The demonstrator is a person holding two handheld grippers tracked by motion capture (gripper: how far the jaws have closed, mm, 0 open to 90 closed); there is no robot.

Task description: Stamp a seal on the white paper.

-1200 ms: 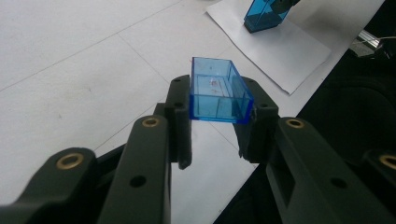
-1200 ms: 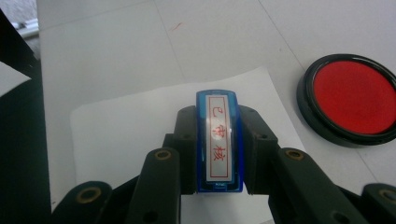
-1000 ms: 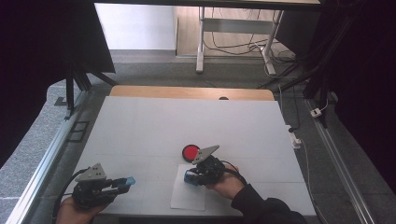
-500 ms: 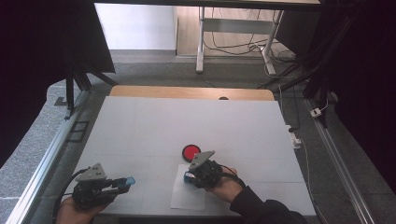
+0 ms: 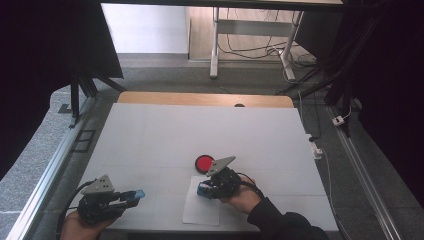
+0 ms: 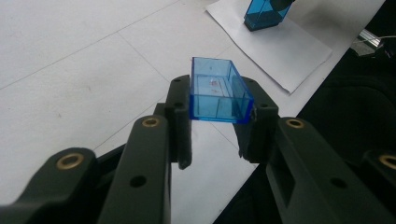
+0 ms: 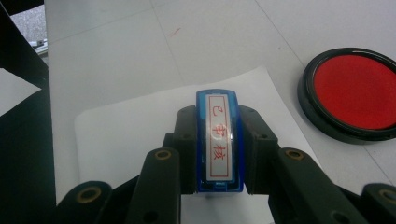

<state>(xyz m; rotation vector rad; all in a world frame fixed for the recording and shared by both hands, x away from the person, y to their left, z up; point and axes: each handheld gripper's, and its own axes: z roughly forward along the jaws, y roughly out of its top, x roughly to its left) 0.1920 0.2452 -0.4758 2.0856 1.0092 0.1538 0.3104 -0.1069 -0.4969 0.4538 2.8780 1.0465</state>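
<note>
The right tongs (image 5: 204,189) are clamped on a blue stamp (image 7: 219,140) whose white label carries red characters, held over the far part of a white sheet of paper (image 5: 202,212) near the table's (image 5: 150,135) near edge. In the right gripper view the stamp's lower end is hidden by the jaws, so whether it touches the paper cannot be told. Just beyond the sheet sits a round red ink pad (image 5: 204,162) in a black rim, cut off at the right edge of that view. The left tongs (image 5: 136,194), near the table's near left corner, are clamped on a clear blue stamp cap (image 6: 219,91) held above the table, well apart from the stamp; its inside is hard to make out.
</note>
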